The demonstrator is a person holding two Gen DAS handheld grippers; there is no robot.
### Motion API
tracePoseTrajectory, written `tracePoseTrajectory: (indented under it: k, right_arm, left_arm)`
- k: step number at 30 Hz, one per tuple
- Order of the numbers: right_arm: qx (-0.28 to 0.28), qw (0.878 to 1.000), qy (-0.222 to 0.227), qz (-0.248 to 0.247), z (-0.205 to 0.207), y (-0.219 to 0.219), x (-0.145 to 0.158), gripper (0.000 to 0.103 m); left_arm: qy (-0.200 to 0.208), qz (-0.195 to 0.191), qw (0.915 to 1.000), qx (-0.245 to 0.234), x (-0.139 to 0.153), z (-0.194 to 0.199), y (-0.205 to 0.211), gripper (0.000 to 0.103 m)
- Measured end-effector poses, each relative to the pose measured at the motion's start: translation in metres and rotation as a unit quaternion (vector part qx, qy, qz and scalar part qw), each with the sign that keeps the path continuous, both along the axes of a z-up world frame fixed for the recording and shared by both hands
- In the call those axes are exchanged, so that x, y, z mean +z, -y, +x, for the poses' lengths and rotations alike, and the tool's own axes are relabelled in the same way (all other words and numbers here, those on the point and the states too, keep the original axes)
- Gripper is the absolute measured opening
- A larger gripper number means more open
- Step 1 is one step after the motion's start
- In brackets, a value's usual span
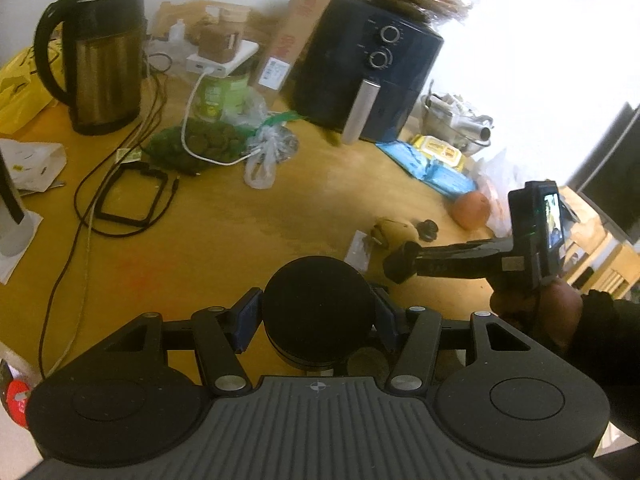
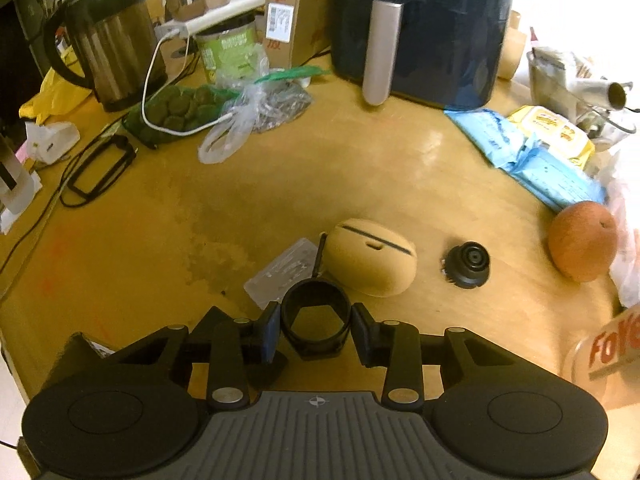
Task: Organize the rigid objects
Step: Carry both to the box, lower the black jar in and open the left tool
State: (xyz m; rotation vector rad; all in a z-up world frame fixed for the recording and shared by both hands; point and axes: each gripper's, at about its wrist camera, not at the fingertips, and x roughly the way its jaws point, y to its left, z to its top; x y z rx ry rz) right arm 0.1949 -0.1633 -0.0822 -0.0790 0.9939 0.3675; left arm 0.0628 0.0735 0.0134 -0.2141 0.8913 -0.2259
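My left gripper (image 1: 318, 314) is shut on a round black container (image 1: 318, 300) with a flat lid, held above the yellow wooden table (image 1: 224, 216). My right gripper (image 2: 314, 328) is shut on a black ring-shaped part (image 2: 314, 322) with a hexagonal hole, held just above the table (image 2: 280, 176). The right gripper (image 1: 402, 266) also shows in the left wrist view, to the right of the container. Ahead of it lie a tan egg-shaped case (image 2: 370, 256), a small black round cap (image 2: 468, 264) and a clear plastic packet (image 2: 280, 274).
A dark blue air fryer (image 2: 420, 28) and a cardboard box (image 2: 288, 8) stand at the back. A steel kettle (image 2: 108, 40), cables (image 2: 96, 168), a green can (image 2: 232, 54) and plastic bags (image 2: 240, 120) fill the left. An orange fruit (image 2: 582, 240) and blue wipe packs (image 2: 536, 160) lie right.
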Motion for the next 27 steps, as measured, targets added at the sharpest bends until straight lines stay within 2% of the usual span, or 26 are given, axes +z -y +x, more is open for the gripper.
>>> tracePoseTrajectory:
  k: [27]
  right_arm:
    - [-0.08, 0.993, 0.039, 0.082, -0.061, 0.06, 0.058, 0.04]
  left_arm:
    - [-0.003, 0.007, 0.9948, -0.102, -0.007, 0.019, 0.039, 0.057]
